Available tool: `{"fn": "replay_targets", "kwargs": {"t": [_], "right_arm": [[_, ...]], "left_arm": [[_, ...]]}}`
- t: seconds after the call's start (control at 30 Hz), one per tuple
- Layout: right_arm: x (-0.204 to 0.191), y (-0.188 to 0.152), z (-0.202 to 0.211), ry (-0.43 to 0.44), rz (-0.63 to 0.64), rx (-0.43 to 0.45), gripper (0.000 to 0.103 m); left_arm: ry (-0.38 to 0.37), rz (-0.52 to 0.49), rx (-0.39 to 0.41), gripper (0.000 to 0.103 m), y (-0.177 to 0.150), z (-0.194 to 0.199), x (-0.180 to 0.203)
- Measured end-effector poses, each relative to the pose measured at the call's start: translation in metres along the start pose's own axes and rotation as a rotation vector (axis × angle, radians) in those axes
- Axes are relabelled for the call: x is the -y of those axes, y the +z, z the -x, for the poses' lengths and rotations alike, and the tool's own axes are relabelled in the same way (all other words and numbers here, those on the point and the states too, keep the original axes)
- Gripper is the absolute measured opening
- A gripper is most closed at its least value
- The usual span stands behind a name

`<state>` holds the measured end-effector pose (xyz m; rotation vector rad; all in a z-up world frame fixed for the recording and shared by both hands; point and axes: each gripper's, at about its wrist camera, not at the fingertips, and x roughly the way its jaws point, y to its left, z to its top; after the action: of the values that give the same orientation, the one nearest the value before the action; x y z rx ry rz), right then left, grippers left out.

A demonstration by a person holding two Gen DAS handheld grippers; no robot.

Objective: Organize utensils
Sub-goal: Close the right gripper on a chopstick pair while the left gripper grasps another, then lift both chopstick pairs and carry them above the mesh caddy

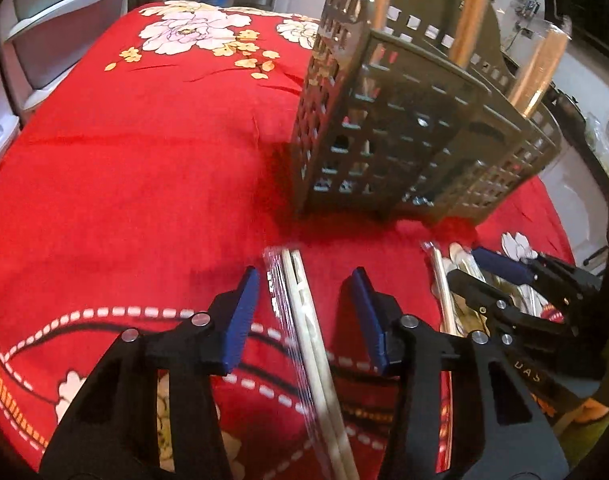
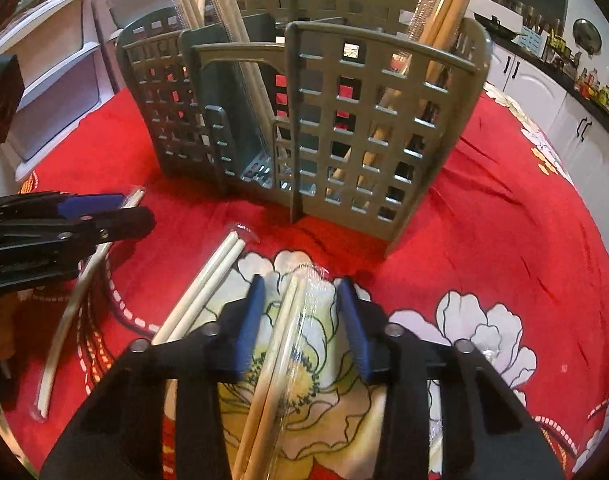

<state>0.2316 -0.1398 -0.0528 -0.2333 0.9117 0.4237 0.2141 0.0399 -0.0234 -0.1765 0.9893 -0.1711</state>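
Two spread grippers, left gripper (image 1: 304, 316), right gripper (image 2: 298, 322), loose chopsticks (image 2: 202, 292) only right view.

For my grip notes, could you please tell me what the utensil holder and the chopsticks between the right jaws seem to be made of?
Utensil holder: probably molded plastic, matte grey-green, with a grid of square holes. Chopsticks: likely pale wood or bamboo, in a shiny clear wrapper.

A red cloth (image 1: 144, 160) with white and pale-pink flowers, yellow blossoms and dashed white lines covers the desk. The utensil holder (image 2: 344, 128) is grey-green with a square-hole grid. Both grippers are black with blue pads (image 1: 240, 316). The wrapped chopsticks (image 2: 280, 344) are pale wood.
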Motion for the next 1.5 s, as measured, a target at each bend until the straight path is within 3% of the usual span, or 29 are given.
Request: {"fn": "replay_targets", "kwargs": {"t": [0.17, 0.4, 0.57, 0.93, 1.17, 1.5], "right_arm": [[0.000, 0.003, 0.000, 0.020, 0.006, 0.000, 0.010], [0.016, 0.007, 0.012, 0.103, -0.075, 0.024, 0.007], [0.021, 0.012, 0.034, 0.171, -0.097, 0.075, 0.007], [0.008, 0.022, 0.097, 0.218, -0.047, 0.242, 0.006], [-0.002, 0.027, 0.135, 0.233, -0.020, 0.350, 0.006], [-0.011, 0.035, 0.160, 0.239, -0.014, 0.420, 0.006]], "left_arm": [[0.027, 0.008, 0.024, 0.014, 0.007, -0.004, -0.004], [0.014, -0.005, 0.039, 0.006, 0.010, -0.005, -0.004], [-0.044, 0.010, 0.074, 0.005, 0.008, 0.014, -0.002], [-0.101, -0.012, 0.214, 0.004, 0.013, 0.081, 0.010], [-0.085, -0.051, 0.290, 0.004, 0.020, 0.116, 0.014], [-0.075, -0.059, 0.356, 0.004, 0.025, 0.146, 0.010]]}}
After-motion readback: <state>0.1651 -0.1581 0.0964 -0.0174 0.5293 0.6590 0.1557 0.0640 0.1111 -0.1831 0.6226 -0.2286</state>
